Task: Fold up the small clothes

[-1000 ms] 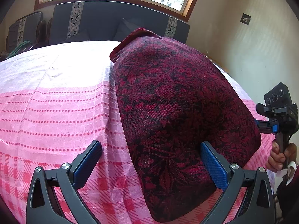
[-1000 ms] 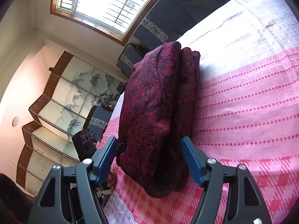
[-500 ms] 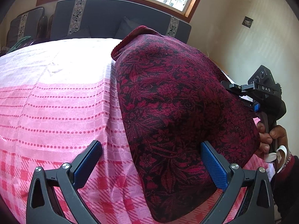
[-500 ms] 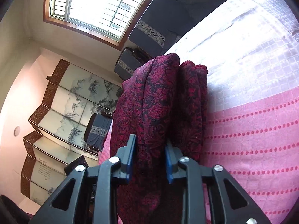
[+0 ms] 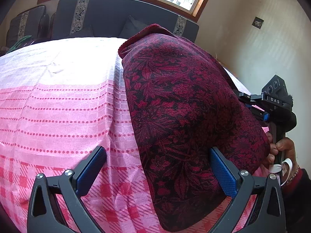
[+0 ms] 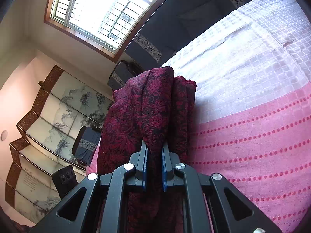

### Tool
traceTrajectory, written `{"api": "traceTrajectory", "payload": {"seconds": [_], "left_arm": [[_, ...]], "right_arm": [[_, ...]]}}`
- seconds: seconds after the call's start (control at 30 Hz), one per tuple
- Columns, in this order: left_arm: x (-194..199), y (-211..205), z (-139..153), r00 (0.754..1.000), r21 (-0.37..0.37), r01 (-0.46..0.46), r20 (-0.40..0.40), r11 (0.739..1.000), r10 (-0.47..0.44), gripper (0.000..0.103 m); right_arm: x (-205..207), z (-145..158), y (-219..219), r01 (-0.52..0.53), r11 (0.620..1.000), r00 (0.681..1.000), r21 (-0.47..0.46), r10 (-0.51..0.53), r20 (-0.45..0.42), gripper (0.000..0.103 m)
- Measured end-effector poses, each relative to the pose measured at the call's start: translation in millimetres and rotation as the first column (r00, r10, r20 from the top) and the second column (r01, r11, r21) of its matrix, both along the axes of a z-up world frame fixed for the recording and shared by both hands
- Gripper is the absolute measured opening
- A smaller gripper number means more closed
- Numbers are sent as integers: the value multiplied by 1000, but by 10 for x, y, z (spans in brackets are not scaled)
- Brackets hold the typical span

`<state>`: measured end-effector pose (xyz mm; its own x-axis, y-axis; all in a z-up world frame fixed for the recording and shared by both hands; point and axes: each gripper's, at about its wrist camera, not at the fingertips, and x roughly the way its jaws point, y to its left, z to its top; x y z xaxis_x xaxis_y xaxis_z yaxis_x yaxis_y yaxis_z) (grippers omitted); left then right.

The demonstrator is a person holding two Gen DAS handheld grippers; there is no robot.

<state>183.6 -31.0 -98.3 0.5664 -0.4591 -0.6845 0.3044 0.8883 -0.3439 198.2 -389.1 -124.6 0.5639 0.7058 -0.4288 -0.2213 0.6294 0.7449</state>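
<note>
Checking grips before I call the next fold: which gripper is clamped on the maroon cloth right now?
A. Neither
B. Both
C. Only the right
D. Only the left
C: the right gripper has its jaws pinched on a fold of the maroon cloth, while the left gripper stands wide open, the cloth lying between its fingers without being squeezed.

Pink-and-white cloth-covered surface with one folded garment on it

The pink checked and dotted cloth [image 5: 58,116] covers the whole surface, fading to white toward 12 o'clock and turning to a red-pink plaid at 6 o'clock. In the left wrist view, a folded dark red floral garment [image 5: 184,106] lies directly on it, running from 12 o'clock down toward 5 o'clock, its hemmed edge at the far end.
</note>
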Motion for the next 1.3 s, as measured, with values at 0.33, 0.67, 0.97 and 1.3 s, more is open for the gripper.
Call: {"api": "traceTrajectory", "payload": {"seconds": [0.33,0.67,0.97,1.3], "left_arm": [[1,-16,-3,1000,12,-4,4,1000,4,103],[-11,-8,-8,1000,13,-9,7,1000,9,103],[-67,-22,33,999,36,-23,41,999,21,103],[111,217,152,1000,-112,-22,-3,993,22,103]], "right_arm": [[-201,156,10,27,998,1000,-55,-27,8,21],[-962,141,203,-50,977,999,-205,46,-26,11],[-912,-79,86,-43,987,996,-152,30,-81,6],[-679,258,-17,-32,987,999,-158,30,-19,95]]}}
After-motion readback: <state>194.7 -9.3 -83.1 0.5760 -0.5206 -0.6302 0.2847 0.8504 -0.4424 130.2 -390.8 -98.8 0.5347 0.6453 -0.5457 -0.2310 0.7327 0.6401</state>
